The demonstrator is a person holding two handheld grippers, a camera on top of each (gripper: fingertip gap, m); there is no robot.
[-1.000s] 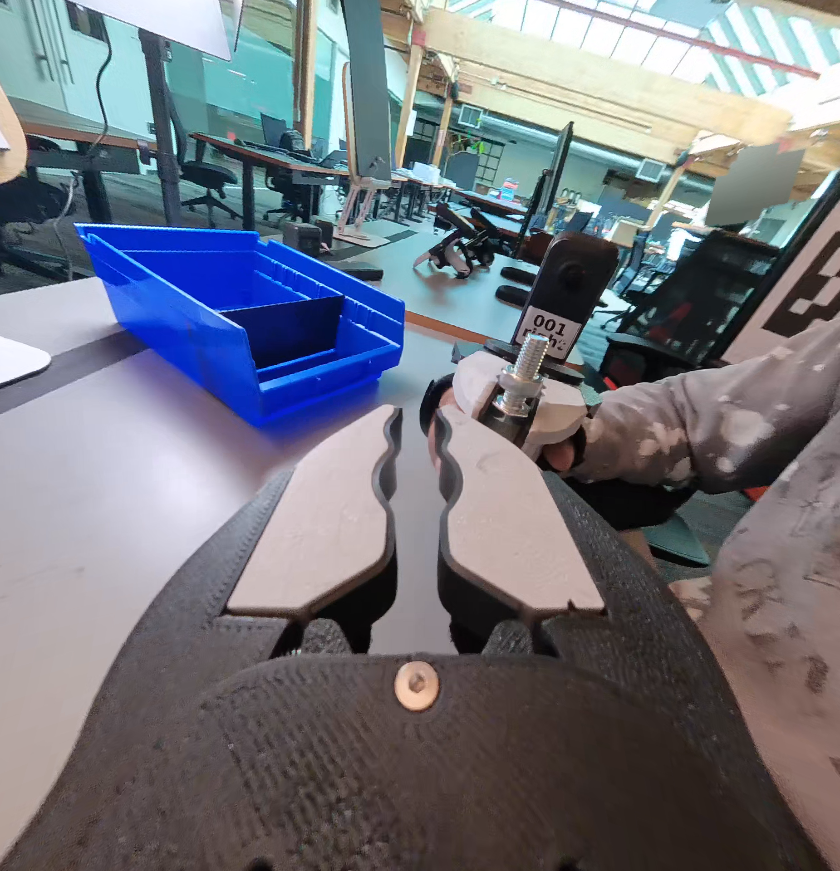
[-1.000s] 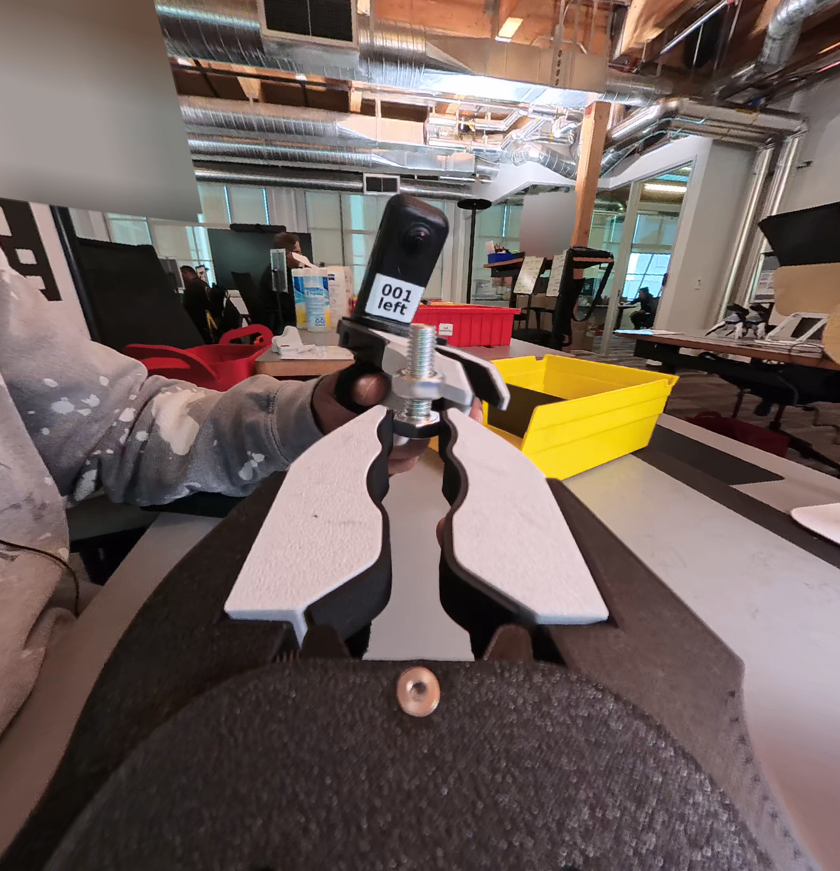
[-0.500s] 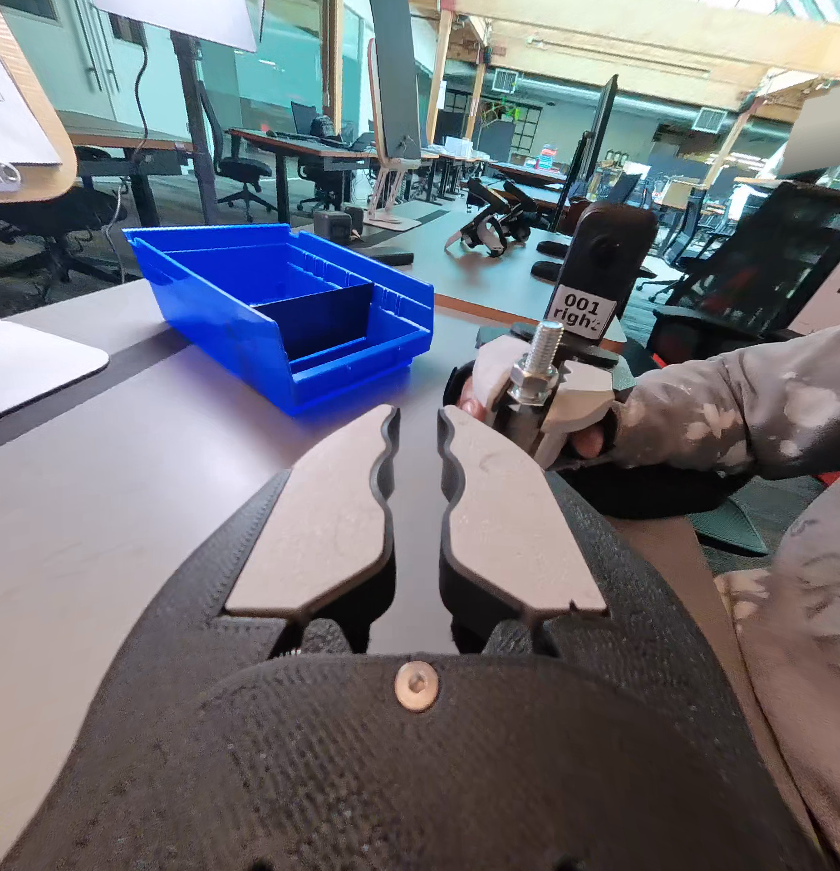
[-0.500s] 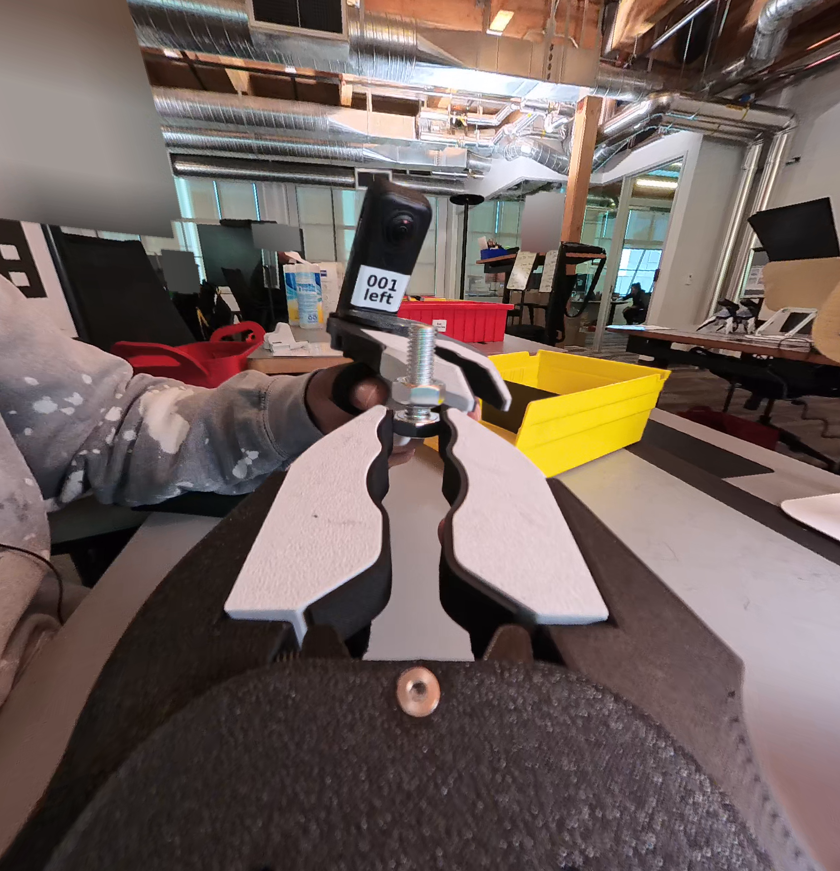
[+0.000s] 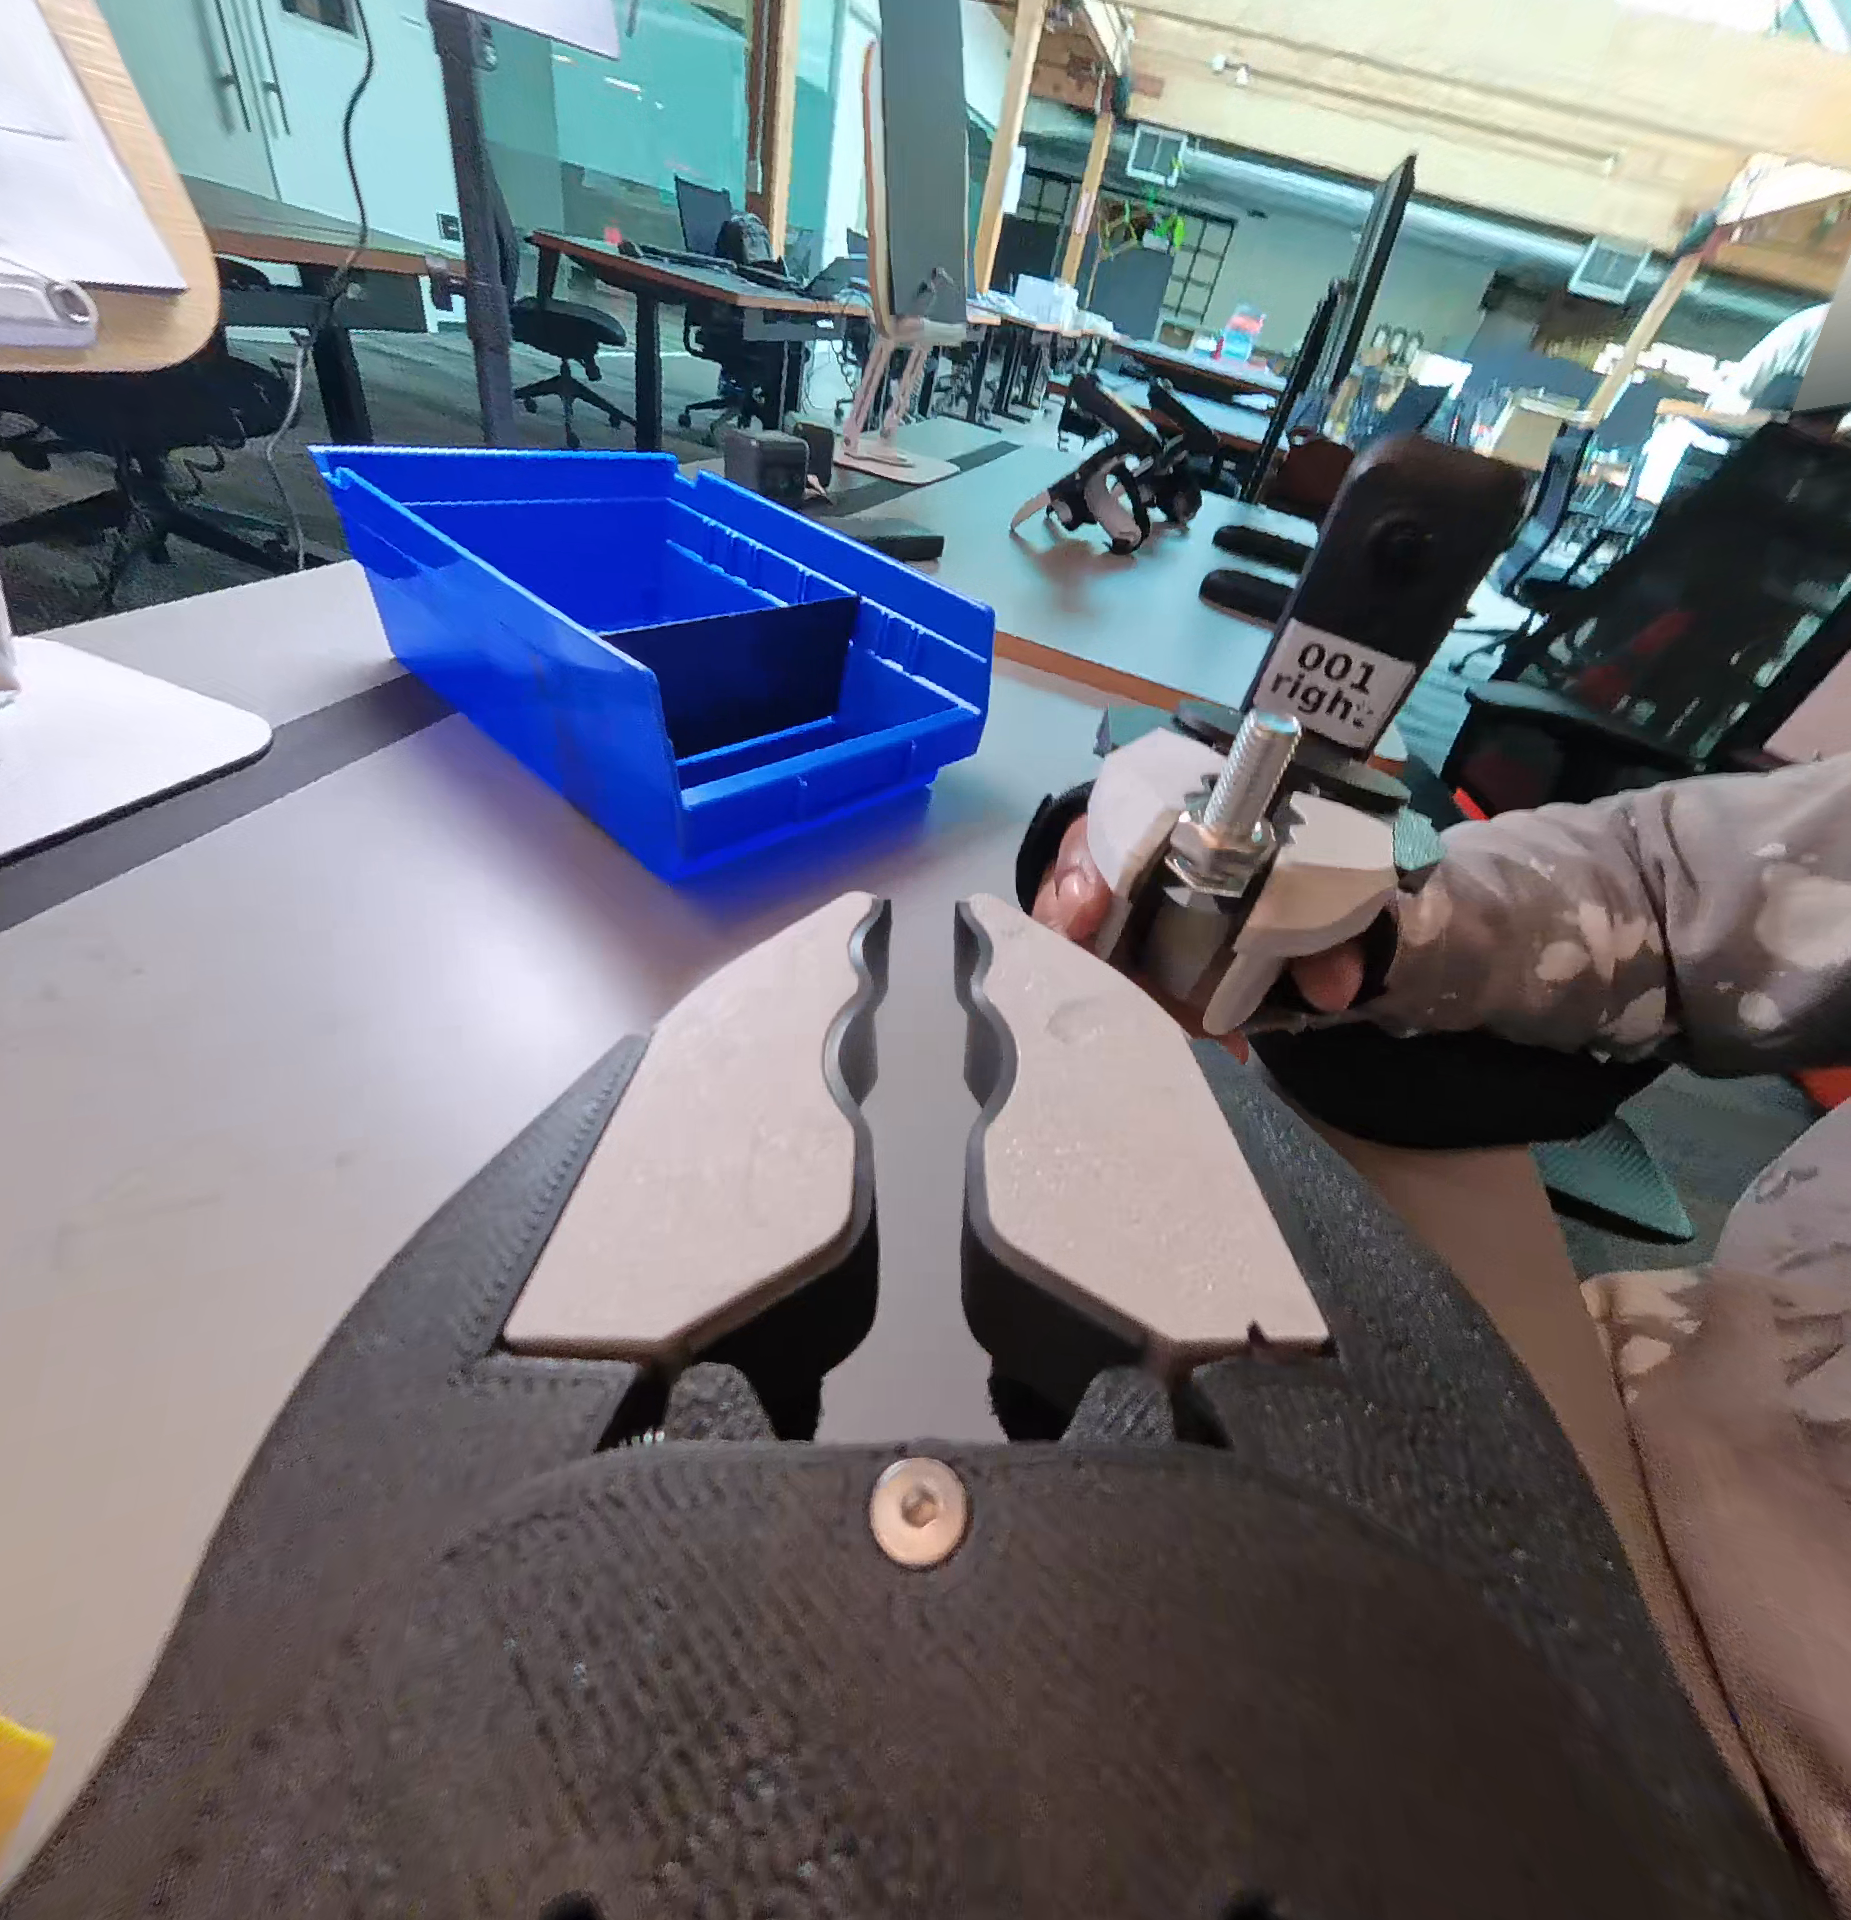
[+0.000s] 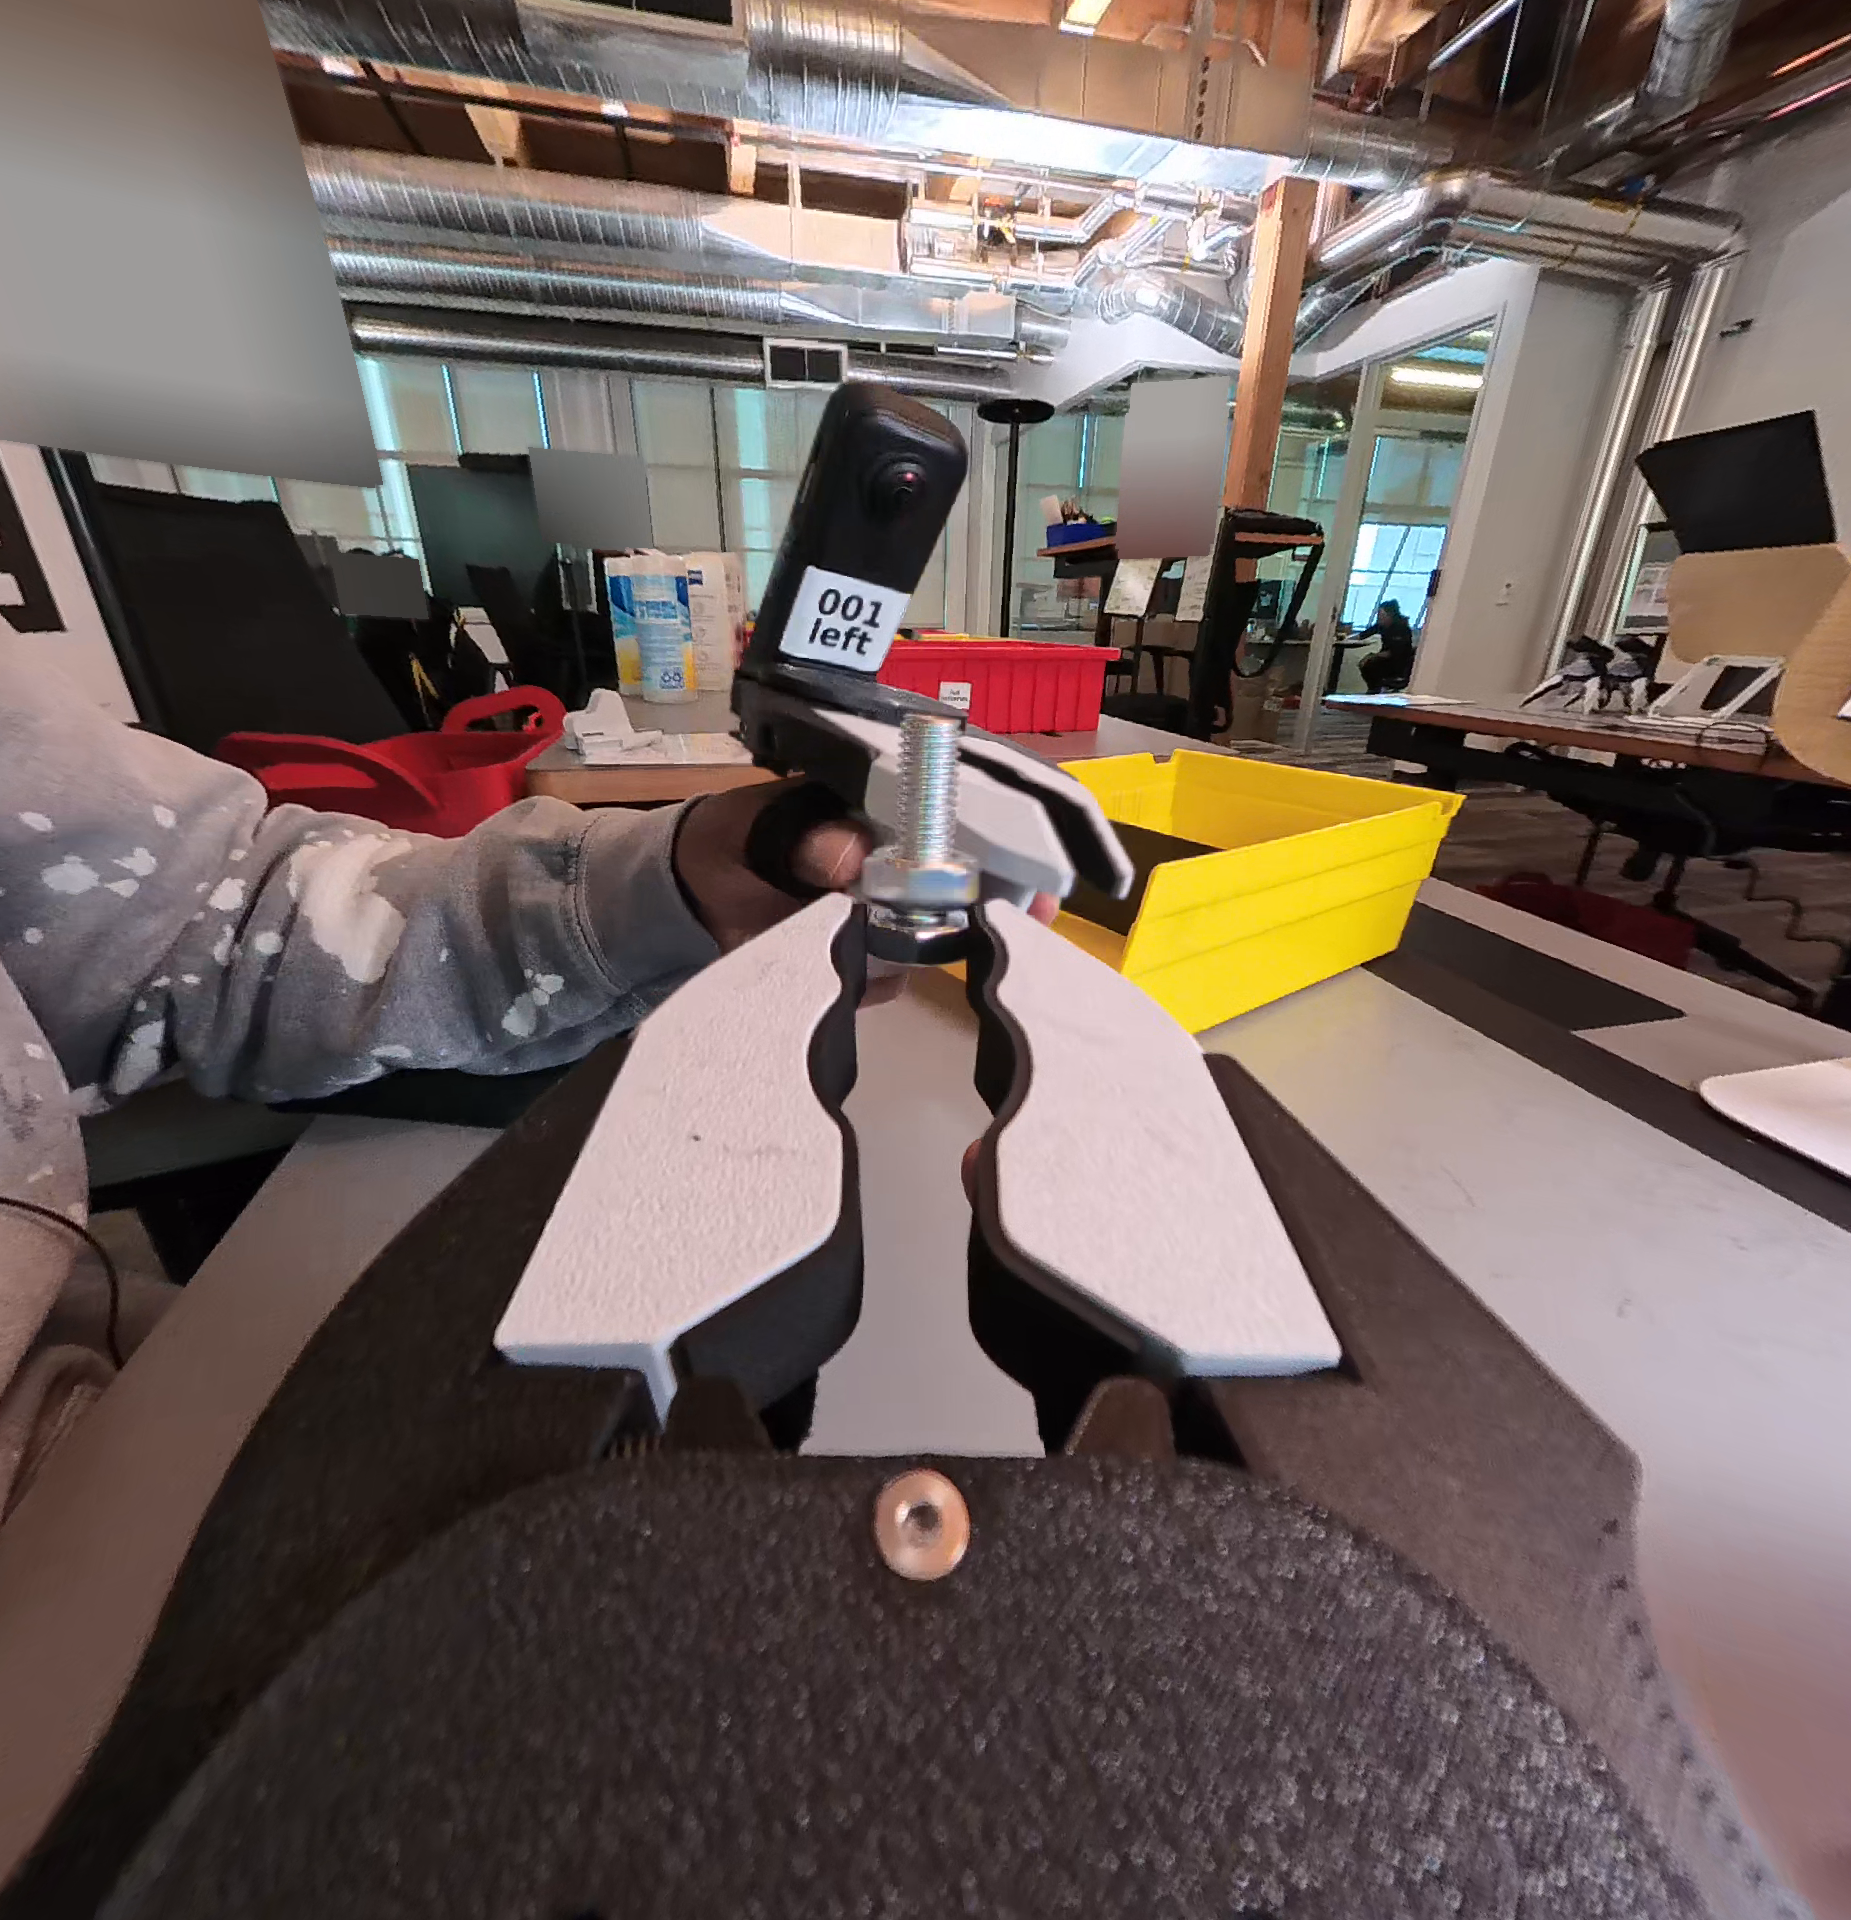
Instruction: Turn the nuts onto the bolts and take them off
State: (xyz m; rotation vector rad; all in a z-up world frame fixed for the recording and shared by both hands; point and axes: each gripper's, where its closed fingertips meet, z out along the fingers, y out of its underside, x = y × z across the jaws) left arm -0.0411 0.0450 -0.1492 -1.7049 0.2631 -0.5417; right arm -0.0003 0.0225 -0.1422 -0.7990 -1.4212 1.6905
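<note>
In the left wrist view we found the left gripper [image 5: 919, 914] empty, its jaws a narrow gap apart above the grey table [image 5: 277, 1039]. Just right of it, the right gripper [image 5: 1227, 904] was clamped on the head of an upright bolt [image 5: 1248, 774] carrying a nut [image 5: 1217, 847].

In the right wrist view the right gripper [image 6: 916, 920] gripped the bolt [image 6: 926, 784] by its head, nut [image 6: 919, 883] just above its fingertips.
</note>
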